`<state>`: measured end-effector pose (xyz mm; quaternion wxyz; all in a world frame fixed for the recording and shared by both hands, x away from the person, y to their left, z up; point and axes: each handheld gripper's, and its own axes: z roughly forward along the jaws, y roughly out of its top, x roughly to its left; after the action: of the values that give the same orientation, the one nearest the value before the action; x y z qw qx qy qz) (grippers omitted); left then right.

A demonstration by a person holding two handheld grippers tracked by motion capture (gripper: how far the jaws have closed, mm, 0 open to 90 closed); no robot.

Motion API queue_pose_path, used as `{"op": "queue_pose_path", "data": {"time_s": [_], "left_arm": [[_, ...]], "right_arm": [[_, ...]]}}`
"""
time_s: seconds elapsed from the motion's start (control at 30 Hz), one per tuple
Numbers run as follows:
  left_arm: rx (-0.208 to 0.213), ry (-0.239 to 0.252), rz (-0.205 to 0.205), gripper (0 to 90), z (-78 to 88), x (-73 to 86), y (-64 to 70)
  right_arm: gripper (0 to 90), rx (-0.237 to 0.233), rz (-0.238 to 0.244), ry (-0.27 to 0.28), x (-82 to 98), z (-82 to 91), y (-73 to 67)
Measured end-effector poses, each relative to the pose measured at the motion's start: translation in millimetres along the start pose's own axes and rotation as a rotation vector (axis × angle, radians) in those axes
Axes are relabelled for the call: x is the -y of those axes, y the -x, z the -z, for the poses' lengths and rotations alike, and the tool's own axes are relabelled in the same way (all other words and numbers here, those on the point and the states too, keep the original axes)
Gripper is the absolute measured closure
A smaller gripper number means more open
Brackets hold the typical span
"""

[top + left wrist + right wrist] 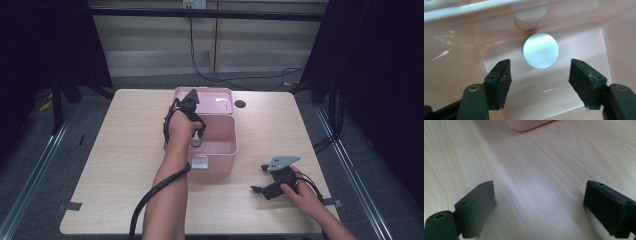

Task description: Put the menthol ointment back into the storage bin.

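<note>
The left gripper [539, 75], jaws half open and empty, hangs over a small, light, smooth, slippery disc [540, 50] in the pink box [227, 150]; grip its rim.

A pale wooden desk [125, 165] stands on grey floor [40, 165], a round hole [240, 104] near its far edge. Behind it runs a light panelled wall [150, 45] with a black cable [200, 65] hanging down. Dark curtains [380, 75] close in left and right.
</note>
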<state>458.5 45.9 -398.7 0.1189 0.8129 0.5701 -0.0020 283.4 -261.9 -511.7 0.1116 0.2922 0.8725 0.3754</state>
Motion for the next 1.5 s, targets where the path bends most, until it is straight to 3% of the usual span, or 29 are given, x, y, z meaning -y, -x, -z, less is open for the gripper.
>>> {"op": "queue_pose_path", "data": {"time_s": [0.17, 0.67, 1.13, 1.5], "left_arm": [[0.008, 0.009, 0.005, 29.7, 5.6, 2.2, -2.7], [0.032, 0.022, -0.040, 26.3, 23.3, 8.2, -3.6], [0.034, -0.028, -0.122, 26.0, 43.3, 15.4, 2.0], [0.044, -0.039, -0.179, 26.1, 63.5, 22.5, 6.2]], "right_arm": [[9.7, 0.000, -0.001, 0.000, 0.0, 0.0, 0.0], [9.7, 0.001, 0.000, 0.000, 0.0, 0.0, -0.1], [9.7, 0.001, -0.001, 0.000, 0.0, 0.0, -0.1], [9.7, 0.000, 0.000, 0.000, 0.0, 0.0, 0.0]]}}
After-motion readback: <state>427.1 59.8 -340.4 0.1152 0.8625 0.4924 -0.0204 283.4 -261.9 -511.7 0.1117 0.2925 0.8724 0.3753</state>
